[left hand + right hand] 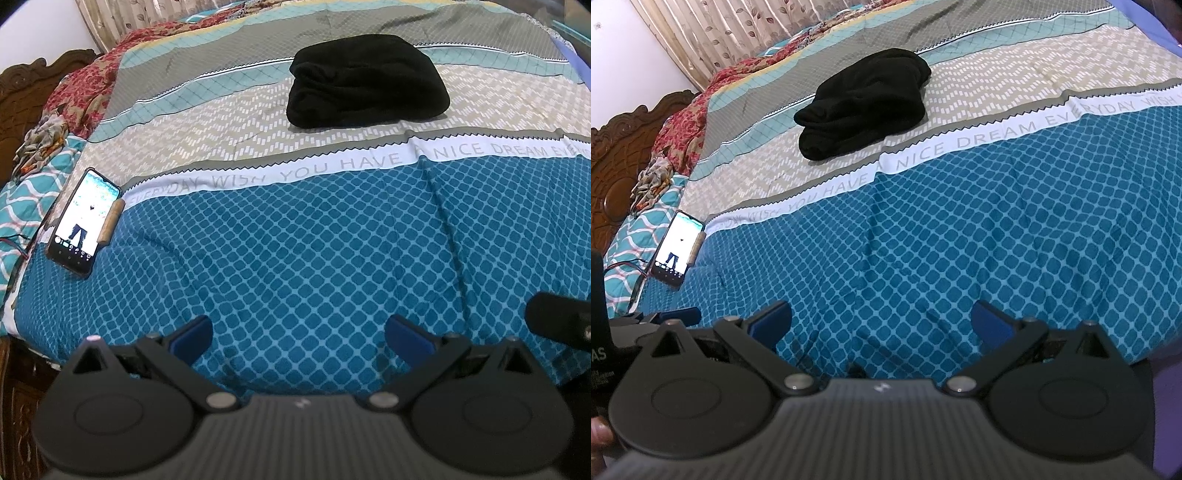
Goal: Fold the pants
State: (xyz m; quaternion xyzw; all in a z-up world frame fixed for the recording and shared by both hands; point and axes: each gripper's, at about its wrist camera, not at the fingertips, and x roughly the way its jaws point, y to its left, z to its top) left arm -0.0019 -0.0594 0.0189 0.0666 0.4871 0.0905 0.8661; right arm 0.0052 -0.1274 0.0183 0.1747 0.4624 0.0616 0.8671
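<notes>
The black pants (367,79) lie folded in a compact bundle on the beige band of the bedspread, far ahead of both grippers; they also show in the right wrist view (864,103). My left gripper (298,338) is open and empty, its blue pads wide apart above the blue diamond-patterned part of the bed. My right gripper (881,326) is open and empty too, near the bed's front edge. The left gripper's blue fingers (683,315) show at the left edge of the right wrist view.
A phone (84,221) with a lit screen lies on the bed at the left, also in the right wrist view (679,249). Red floral bedding (85,92) is heaped by the carved wooden headboard (22,85). Curtains (738,33) hang behind.
</notes>
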